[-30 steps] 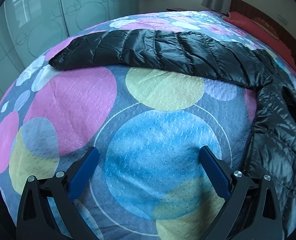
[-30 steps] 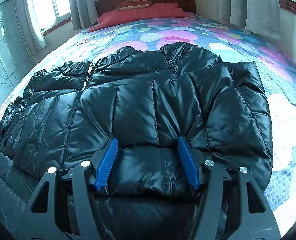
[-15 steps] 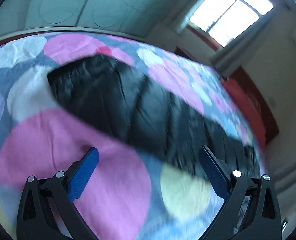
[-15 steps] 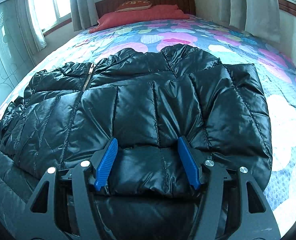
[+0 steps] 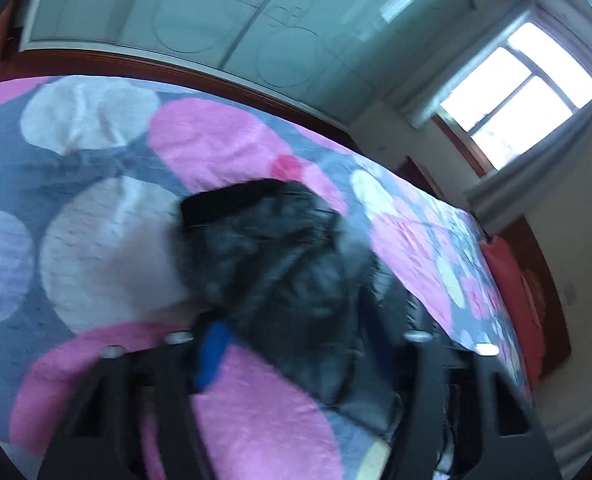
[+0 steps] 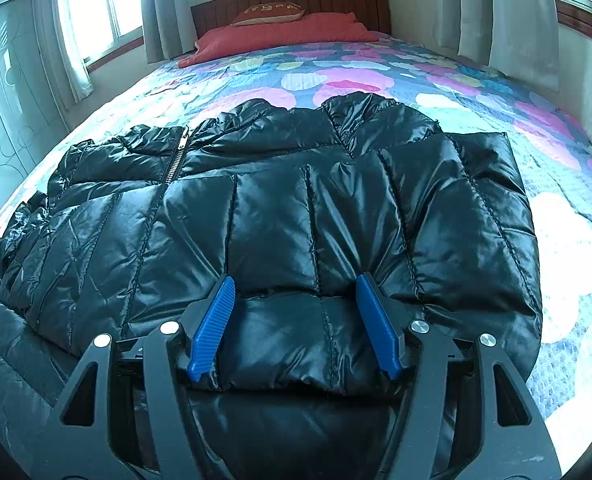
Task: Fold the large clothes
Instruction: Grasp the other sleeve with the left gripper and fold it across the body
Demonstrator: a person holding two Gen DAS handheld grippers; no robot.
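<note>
Roughly midway — right sleeve lying folded across black jacket (image 6: 280,216) spread on bed (image 6: 568,240). Right tongs (image 6: 294,320) gaping wide at 6 o'clock hem. Left tongs (image 5: 296,344) straddling left sleeve cuff (image 5: 272,240) — grip blurred, cannot tell.

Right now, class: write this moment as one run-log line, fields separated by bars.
left gripper: around sleeve, closure unclear | right gripper: open over jacket | jacket: flat on bedspread, unfolded

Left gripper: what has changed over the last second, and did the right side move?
The left gripper swung from the bare bedspread to the jacket sleeve, which now lies between its fingers; blur hides whether it grips. The right gripper stayed open on the jacket's folded edge.
</note>
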